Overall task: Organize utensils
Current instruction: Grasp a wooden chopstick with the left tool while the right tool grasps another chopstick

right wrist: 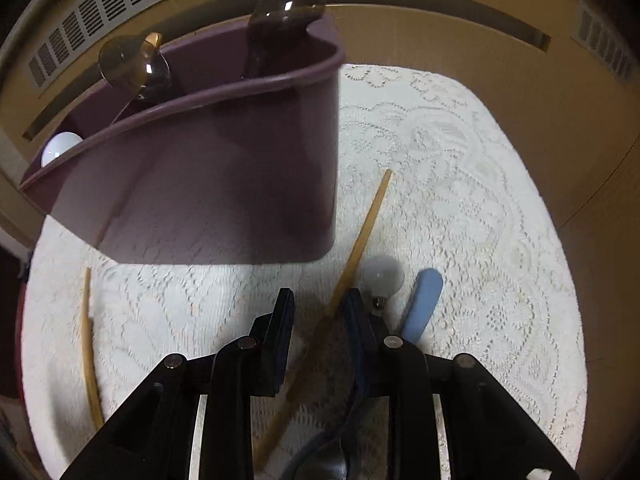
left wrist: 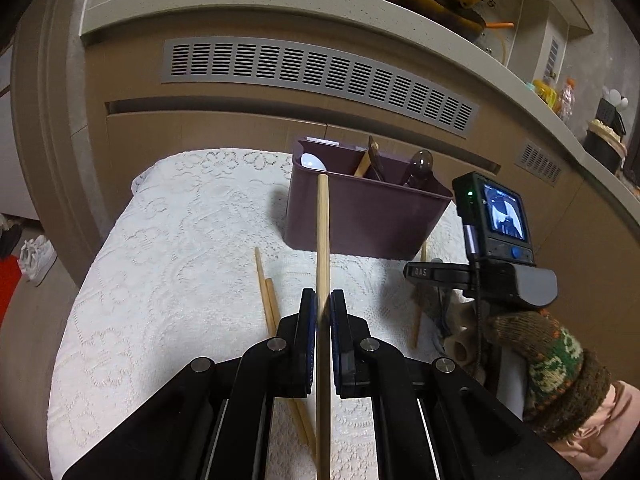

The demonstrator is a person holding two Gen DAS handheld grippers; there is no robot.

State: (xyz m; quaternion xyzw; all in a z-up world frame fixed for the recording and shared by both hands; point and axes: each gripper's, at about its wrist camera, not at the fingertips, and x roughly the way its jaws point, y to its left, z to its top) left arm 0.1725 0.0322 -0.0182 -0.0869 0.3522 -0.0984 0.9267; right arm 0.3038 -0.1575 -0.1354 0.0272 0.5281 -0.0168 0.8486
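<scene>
My left gripper [left wrist: 322, 300] is shut on a wooden chopstick [left wrist: 322, 232] and holds it above the white lace cloth [left wrist: 168, 264], its tip pointing at the purple utensil holder [left wrist: 360, 216]. The holder has a white spoon [left wrist: 314, 161] and dark spoons [left wrist: 420, 162] in it. In the right wrist view my right gripper [right wrist: 318, 300] is open low over the cloth, with a chopstick [right wrist: 360, 240] lying between its fingers. The holder [right wrist: 224, 176] stands just ahead to the left. A grey spoon [right wrist: 382, 276] and a blue spoon [right wrist: 424, 300] lie by the right finger.
Two more chopsticks [left wrist: 266, 296] lie on the cloth left of my left gripper, one [right wrist: 89, 344] at the left in the right wrist view. A brown cabinet with a vent grille [left wrist: 320, 76] rises behind the table. The right gripper's body [left wrist: 500, 248] is to the right.
</scene>
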